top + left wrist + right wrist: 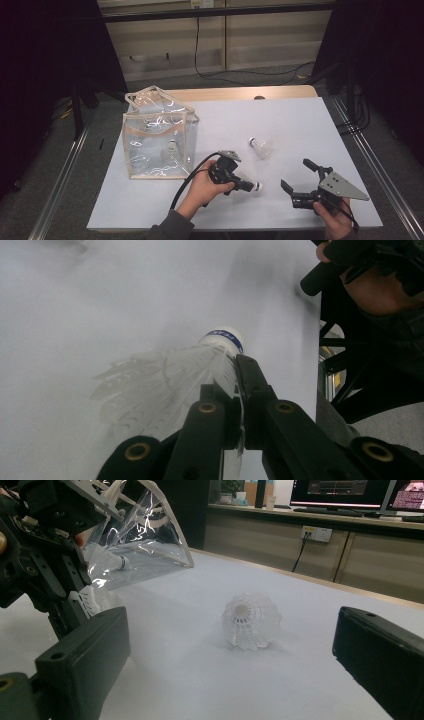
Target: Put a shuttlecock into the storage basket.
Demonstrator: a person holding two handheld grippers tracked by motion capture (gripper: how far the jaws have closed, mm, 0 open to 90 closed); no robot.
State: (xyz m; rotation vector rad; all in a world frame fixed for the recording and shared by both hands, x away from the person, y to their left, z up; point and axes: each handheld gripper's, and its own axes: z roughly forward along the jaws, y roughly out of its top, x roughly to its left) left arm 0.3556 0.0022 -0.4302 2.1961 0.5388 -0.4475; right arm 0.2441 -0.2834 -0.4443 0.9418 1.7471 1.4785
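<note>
Counting it up: three shuttlecocks, one bag, two hand-held grippers.
One shuttlecock (261, 147) lies loose mid-tabletop, one (252, 186) sits in the left hand-held gripper (245, 185), one (172, 148) is inside the single clear bag (159, 134) by the left edge; the right hand-held gripper (300, 176) makes two.

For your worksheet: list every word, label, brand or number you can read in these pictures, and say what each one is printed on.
Blue band on the cork of the shuttlecock held in the left gripper: white lettering, too blurred and tilted to read.
Monitor screens in the right gripper view: text too small to read.
Nothing else carries readable writing.
</note>
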